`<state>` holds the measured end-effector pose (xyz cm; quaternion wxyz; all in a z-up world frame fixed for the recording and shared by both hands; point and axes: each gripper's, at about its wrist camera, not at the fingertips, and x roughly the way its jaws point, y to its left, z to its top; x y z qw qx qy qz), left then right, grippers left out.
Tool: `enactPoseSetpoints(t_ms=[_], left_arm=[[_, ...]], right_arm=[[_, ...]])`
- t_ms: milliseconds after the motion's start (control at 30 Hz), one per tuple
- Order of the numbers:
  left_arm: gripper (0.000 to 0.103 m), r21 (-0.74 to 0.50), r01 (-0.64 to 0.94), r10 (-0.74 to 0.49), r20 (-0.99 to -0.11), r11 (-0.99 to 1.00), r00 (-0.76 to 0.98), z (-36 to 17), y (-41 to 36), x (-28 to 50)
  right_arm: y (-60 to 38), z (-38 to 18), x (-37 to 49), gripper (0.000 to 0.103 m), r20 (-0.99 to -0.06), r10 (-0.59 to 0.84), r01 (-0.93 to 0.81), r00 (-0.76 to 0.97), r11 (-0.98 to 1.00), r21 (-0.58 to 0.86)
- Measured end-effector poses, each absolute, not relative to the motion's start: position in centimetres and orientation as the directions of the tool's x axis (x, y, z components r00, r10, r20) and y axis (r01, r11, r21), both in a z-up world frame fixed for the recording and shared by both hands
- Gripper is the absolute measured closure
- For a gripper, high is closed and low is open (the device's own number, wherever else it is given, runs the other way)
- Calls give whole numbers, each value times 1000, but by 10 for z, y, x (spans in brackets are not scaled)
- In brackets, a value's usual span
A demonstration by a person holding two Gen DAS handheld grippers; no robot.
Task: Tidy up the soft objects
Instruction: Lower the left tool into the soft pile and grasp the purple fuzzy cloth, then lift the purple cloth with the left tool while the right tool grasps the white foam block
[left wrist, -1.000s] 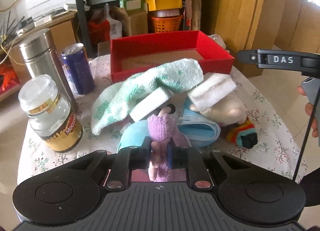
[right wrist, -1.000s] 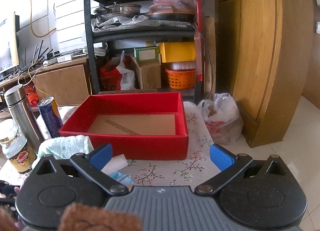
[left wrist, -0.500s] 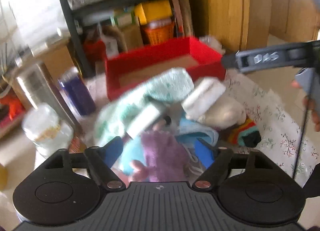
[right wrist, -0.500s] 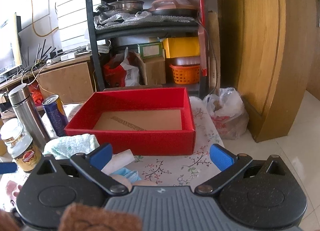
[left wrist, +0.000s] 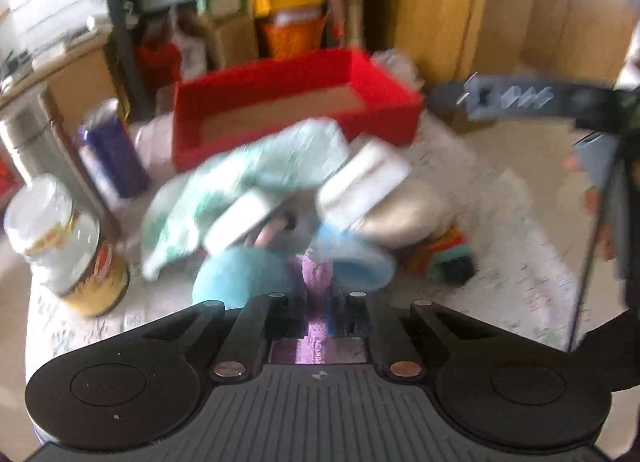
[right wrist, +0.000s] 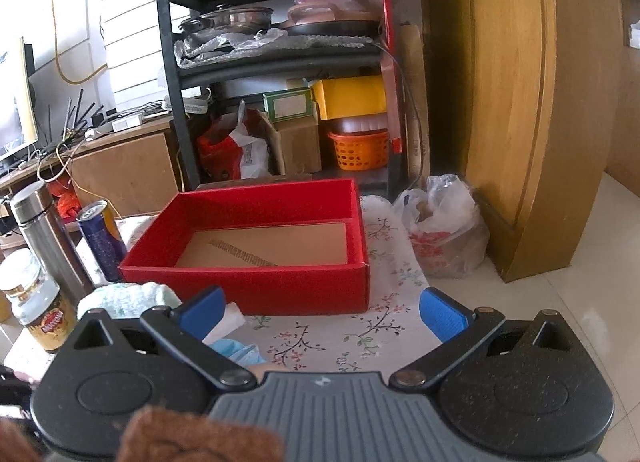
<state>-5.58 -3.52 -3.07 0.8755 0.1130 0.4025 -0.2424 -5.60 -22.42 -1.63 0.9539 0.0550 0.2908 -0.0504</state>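
My left gripper (left wrist: 316,312) is shut on a purple fuzzy soft item (left wrist: 316,282) at the near edge of a pile of soft things. The pile holds a mint-green towel (left wrist: 256,174), white sponges (left wrist: 364,178), a beige plush (left wrist: 404,214), light blue cloths (left wrist: 240,274) and a striped sock (left wrist: 448,258). The left wrist view is blurred. An empty red box (right wrist: 256,282) stands behind the pile, also in the left wrist view (left wrist: 296,82). My right gripper (right wrist: 320,308) is open and empty, in front of the box over the flowered tablecloth (right wrist: 360,338).
A steel flask (right wrist: 44,234), a blue can (right wrist: 102,238) and a coffee jar (right wrist: 38,302) stand at the table's left. A black shelf rack (right wrist: 272,62), a wooden cabinet (right wrist: 520,102) and a plastic bag (right wrist: 440,238) on the floor lie behind.
My left gripper was shut on the purple item, opened half a second ago, and is now shut on it again. The right gripper has risen and moved slightly, staying open.
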Motion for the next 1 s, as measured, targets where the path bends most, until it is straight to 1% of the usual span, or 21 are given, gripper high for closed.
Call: enactPoseSetpoints(t_ms=[67,167,267,333,400,467,533,633,733,767,900,1000], left_arm=[[99,-55,514,-387,-726,856,568,-17,-28,-59],[99,-201,473,-465,-697,858,546,-8,-10,-48],[99,-248,420,-467,-674,873,573,-4,5,-42],[99,-284,402,-481,-664,870,573,-2,12,-41],[99,-271,387,-462,-663,881,588,-1,13,-41],[99,-275,391,-468,-659,878,589,4,18,-40],[99,-291,393,-481,-654,872,584,4,20,-39],[99,-282,403,-481,-657,871,580,2,20,-40],[99,-291,407,-489,-660,866,570,-1,23,-42],[99,-291,405,-488,-662,867,569,-2,25,-42],[99,-306,385,-484,-670,871,563,-6,33,-39],[98,-308,379,-482,-673,873,561,-7,35,-40]], right_arm=[[-223,-16,-57,22,-554,-68,125,830,990,66],[-224,-17,-56,22,-568,-56,115,821,991,70],[-223,-20,-54,22,-598,-2,57,802,996,73],[-222,-21,-54,22,-596,15,25,803,998,59],[-219,-22,-51,22,-609,34,-14,792,999,38],[-217,-26,-49,22,-623,49,-24,781,999,49],[-216,-32,-44,22,-649,81,-34,757,996,84],[-213,-39,-33,22,-691,122,-10,712,986,164],[-210,-40,-27,22,-698,127,7,705,983,186],[-211,-40,-26,22,-699,143,15,701,977,214],[-217,-45,-11,22,-724,297,65,623,903,426],[-209,-50,2,22,-744,319,91,588,887,452]])
